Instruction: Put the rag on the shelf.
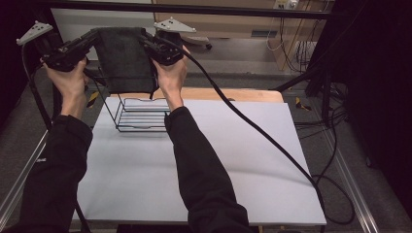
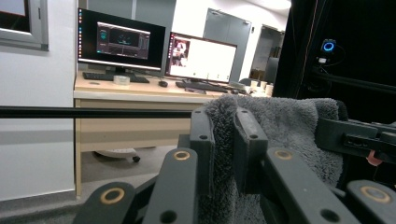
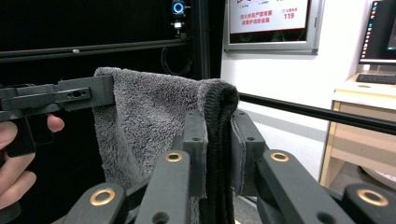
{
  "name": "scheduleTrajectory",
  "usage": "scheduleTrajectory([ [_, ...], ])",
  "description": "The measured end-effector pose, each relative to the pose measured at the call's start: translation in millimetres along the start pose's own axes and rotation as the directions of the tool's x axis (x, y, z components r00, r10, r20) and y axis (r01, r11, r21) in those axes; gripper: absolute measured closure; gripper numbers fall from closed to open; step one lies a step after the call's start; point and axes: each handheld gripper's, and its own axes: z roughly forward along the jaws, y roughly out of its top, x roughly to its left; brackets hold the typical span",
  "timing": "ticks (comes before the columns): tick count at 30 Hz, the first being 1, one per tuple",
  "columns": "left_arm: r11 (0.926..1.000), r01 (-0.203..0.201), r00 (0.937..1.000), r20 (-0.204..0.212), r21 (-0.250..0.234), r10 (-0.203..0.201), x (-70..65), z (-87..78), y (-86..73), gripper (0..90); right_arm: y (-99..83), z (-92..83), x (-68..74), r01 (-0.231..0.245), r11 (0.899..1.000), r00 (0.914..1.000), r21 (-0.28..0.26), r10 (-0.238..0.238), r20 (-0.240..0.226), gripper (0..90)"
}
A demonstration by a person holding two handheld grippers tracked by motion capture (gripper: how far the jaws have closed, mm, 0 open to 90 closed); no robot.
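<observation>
Held up at the far end of the surface (image 1: 204,160): a dark grey towel (image 1: 124,58), stretched between both claws and hanging above the black wire rack (image 1: 138,115). Left claw (image 2: 224,140) clamped on one top corner of the towel, pile squeezed between the pads; right claw (image 3: 218,142) clamped likewise on the other top corner, where the hem folds thick and dark. Both hands raised level with each other, towel spread flat and roughly upright, lower edge dangling just over the rack's far side. Likely the carrying-and-positioning step, with draping or laying onto the rack not yet done. Next move calls for lowering both claws together, keeping the cloth taut and square to the wires, settling it on or over the frame, and only then letting go of both corners
</observation>
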Motion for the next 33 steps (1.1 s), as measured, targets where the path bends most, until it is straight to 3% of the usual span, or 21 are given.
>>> scheduleTrajectory([
  [6, 1.0, 0.002, 0.9999, 0.011, 0.002, -0.002, -0.1, -8.4, -9.0, 79.4, -6.2, -3.8, 4.8, 0.019, 1.0, 0.9998, 0.01, -0.019, -0.004, 79.1],
  [15, 0.9998, -0.001, 0.9999, 0.017, 0.02, 0.001, -1.4, -15.7, -16.4, 79.4, -16.8, -6.8, 7.1, 0.009, 1.0, 0.9997, 0.015, -0.009, -0.021, 79.1],
  [33, 0.9974, -0.044, 0.9989, 0.02, 0.057, 0.043, -6.0, -34.0, -28.7, 79.3, -26.9, -15.6, 17.7, 0.086, 0.995, 0.9955, 0.051, -0.084, -0.043, 78.9],
])
